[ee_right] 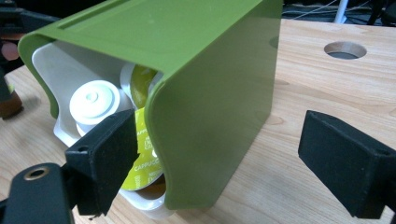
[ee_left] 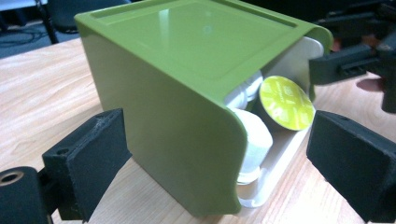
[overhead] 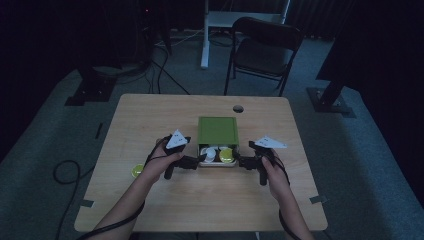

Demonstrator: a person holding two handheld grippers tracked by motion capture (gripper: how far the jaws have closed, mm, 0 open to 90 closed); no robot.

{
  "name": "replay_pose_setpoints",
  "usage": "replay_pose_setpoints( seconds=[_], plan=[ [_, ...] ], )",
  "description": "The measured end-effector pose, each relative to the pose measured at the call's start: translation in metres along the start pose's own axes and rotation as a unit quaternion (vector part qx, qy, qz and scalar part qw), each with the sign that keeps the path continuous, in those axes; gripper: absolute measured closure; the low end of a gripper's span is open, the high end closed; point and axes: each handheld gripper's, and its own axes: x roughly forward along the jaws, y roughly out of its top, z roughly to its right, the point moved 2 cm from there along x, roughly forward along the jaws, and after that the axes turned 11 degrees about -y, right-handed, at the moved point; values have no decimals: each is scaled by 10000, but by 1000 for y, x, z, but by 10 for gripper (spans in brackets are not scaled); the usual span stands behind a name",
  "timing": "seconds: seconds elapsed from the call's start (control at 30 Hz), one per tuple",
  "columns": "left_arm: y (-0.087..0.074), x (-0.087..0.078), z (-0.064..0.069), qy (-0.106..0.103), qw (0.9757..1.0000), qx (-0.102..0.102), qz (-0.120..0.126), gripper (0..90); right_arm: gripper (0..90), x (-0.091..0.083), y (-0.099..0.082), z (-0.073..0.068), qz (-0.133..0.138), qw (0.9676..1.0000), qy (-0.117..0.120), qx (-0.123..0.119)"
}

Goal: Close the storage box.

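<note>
The green box [overhead: 217,131] stands near the middle of the wooden table [overhead: 150,120], its open front turned toward the person, and both grippers meet it at that front edge. The left gripper [overhead: 199,160] sits at the box's left front corner. In the left gripper view its black jaws stand wide apart with that corner between them, neither pad pressing on it.

The right gripper [overhead: 239,161] sits at the opposite front corner. In the right gripper view its jaws are likewise spread, one beside the open front, the other well clear of the side wall.

Inside, a white tray [ee_left: 275,158] holds coffee capsules. Just ahead of the left jaws lies a white capsule [ee_left: 254,140], beyond it a yellow-green capsule [ee_left: 286,103] whose lid print is too small to read. By the right gripper's inner jaw, a capsule label [ee_right: 144,154] reads "CAPPUCC", the rest hidden.

Left of the left hand, another yellow-green capsule [overhead: 137,171] lies alone on the table.
</note>
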Motion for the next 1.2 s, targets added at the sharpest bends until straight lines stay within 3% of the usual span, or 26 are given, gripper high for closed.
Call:
replay_pose_setpoints(
  seconds=[0.23, 0.47, 0.63, 0.83, 1.0, 1.2],
  plan=[
    [1, -3, -1, -24, 9999, -71, 68, 56, 117, -4, 1, -3, 13, 9997, 47, -227],
    [2, -9, 0, 155, 9996, -157, 171, 56, 117, -6, 2, -4, 56, 9996, -18, -289],
    [-1, -15, 1, 237, 9994, -198, 184, 56, 117, -11, -1, -2, 64, 9989, -89, -460],
    [-5, -20, 4, 261, 9994, -160, 153, 56, 117, -15, -5, 0, 58, 9991, -132, -391],
    [-6, -24, 6, 195, 9992, -242, 255, 56, 117, -23, -11, 7, 99, 9996, -185, -193],
    [-14, -28, 8, 262, 9992, -227, 173, 56, 117, -31, -17, 15, 58, 9994, -289, -203]
  ],
)
